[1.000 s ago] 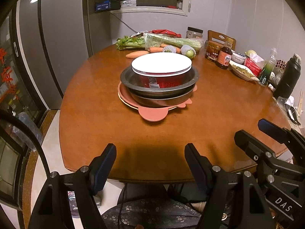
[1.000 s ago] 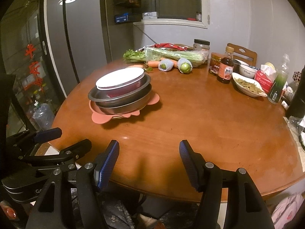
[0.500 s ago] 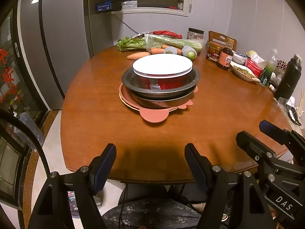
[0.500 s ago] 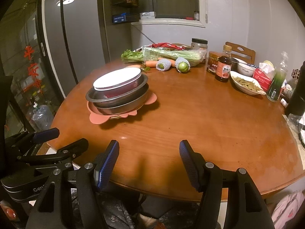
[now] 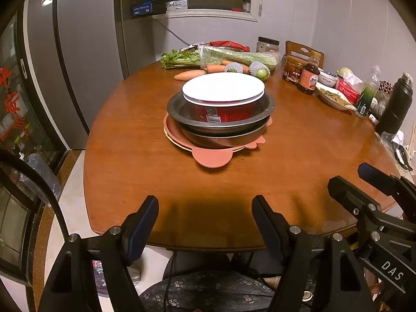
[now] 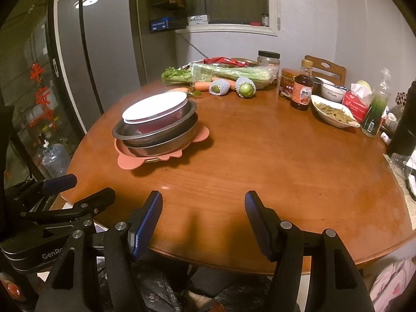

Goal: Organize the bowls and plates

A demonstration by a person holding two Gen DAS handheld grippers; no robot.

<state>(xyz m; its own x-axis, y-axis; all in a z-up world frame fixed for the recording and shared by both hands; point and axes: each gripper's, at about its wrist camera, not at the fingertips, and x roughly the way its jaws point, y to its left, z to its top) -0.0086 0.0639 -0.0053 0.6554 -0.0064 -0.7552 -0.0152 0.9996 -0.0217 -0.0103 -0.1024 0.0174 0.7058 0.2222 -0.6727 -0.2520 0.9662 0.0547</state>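
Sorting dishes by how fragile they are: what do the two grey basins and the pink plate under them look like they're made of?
Grey basins: probably stainless steel, dull brushed sheen, thin rolled rims. Pink plate: matte, rounded ear-like tabs, likely plastic or silicone; the look leaves it open.

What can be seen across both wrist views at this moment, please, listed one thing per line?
Table: one, brown wood, round.
White plate: one, white, top of the stack.
Red bowl: one, red, under the plate.
Metal basins: two, grey, nested under the bowl.
Pink plates: at least one, pink, bottom of the stack.
Celery: one bagged bunch, green, far edge.
Carrots: two, orange, by the celery.
Netted fruits: two, green.
Sauce bottle: one, dark.
Food dish: one, white, right side.
Fridge: one, grey, left.
Left claw: one, black, open, empty.
Right claw: one, black, open, empty.
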